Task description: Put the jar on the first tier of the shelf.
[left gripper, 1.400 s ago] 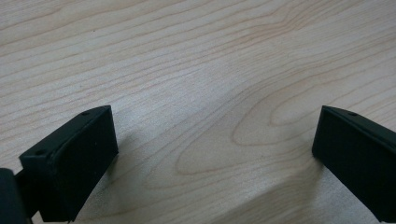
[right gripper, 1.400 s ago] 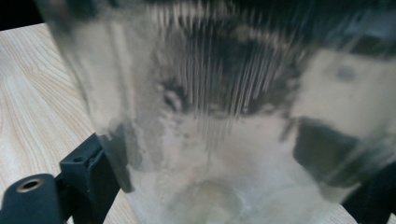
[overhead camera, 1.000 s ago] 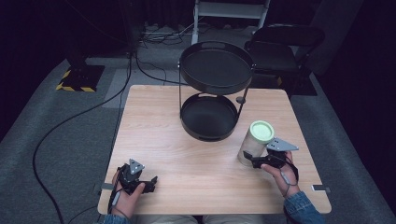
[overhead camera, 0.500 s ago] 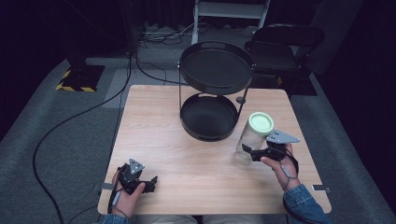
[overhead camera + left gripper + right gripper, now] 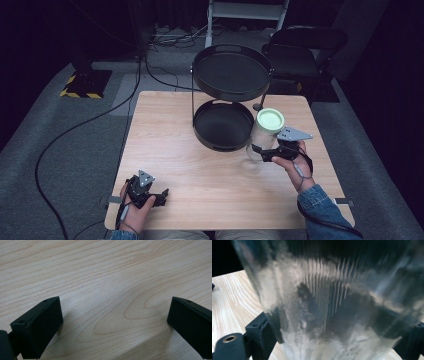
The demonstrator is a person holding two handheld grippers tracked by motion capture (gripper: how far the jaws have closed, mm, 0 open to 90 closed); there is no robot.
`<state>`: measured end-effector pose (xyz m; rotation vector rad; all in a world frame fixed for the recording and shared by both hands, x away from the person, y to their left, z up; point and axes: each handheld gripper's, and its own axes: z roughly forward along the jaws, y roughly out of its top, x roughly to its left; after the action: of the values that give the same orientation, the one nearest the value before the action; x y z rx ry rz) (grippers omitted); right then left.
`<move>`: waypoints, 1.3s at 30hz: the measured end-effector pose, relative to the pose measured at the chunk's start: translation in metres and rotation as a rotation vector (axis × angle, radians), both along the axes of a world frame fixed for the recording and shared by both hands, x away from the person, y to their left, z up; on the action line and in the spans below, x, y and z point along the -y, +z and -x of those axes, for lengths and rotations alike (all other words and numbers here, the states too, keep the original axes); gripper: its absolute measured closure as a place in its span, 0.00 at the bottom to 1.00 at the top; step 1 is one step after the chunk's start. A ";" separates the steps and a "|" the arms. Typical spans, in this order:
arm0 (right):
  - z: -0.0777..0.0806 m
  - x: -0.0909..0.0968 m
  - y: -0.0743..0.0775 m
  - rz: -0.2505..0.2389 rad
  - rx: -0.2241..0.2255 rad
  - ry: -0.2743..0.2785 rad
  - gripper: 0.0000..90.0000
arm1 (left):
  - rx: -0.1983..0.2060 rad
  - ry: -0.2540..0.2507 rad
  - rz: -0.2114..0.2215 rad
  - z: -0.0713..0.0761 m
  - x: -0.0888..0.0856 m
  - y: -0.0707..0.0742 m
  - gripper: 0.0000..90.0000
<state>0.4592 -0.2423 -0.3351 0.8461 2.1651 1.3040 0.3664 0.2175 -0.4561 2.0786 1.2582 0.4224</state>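
A clear glass jar [image 5: 259, 140] with a pale green lid [image 5: 270, 120] is next to the right rim of the lower tray. My right gripper [image 5: 256, 151] is shut on its lower body. In the right gripper view the ribbed jar [image 5: 332, 297] sits between the two black jaws of the gripper [image 5: 337, 340]. I cannot tell whether the jar's base touches the table. My left gripper [image 5: 159, 195] rests near the table's front left corner. It is open, with bare wood between its fingers [image 5: 40, 325].
A black two-tier tray stand rises at the back middle of the wooden table [image 5: 165, 130], with its upper tray [image 5: 196, 75] over its lower tray [image 5: 197, 125]. Both trays look empty. A dark chair [image 5: 305, 45] stands behind the table, and cables lie on the floor at left.
My right gripper has carried the jar away from the person and slightly left, up to the lower tray. The left gripper has stayed in place.
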 end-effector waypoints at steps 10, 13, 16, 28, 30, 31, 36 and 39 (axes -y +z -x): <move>-0.019 -0.019 0.007 0.004 0.001 0.024 0.12 | 0.001 0.003 0.000 0.000 0.000 0.000 0.00; -0.026 -0.024 0.009 -0.003 -0.005 0.026 0.12 | 0.001 0.002 -0.002 0.000 0.000 0.000 0.00; -0.032 -0.029 0.009 -0.007 -0.006 0.028 0.12 | 0.001 0.003 0.000 0.000 0.000 0.000 0.00; -0.059 -0.048 0.007 -0.003 -0.006 0.026 0.12 | 0.001 0.004 0.001 0.000 0.000 0.000 0.00; -0.064 -0.051 0.007 -0.002 -0.001 0.026 0.12 | 0.001 0.003 0.001 0.000 0.000 0.000 0.00; -0.066 -0.053 0.006 -0.002 -0.002 0.025 0.12 | 0.001 0.003 0.001 0.000 0.000 0.000 0.00; -0.078 -0.059 0.002 -0.011 0.000 0.017 0.12 | 0.001 0.004 0.001 0.000 0.000 0.000 0.00; -0.082 -0.063 -0.001 -0.008 0.007 0.016 0.12 | 0.001 0.004 0.001 0.000 0.000 0.000 0.00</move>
<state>0.5411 -0.1795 -0.3357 0.8282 2.1671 1.3222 0.3660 0.2173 -0.4562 2.0753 1.2619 0.4243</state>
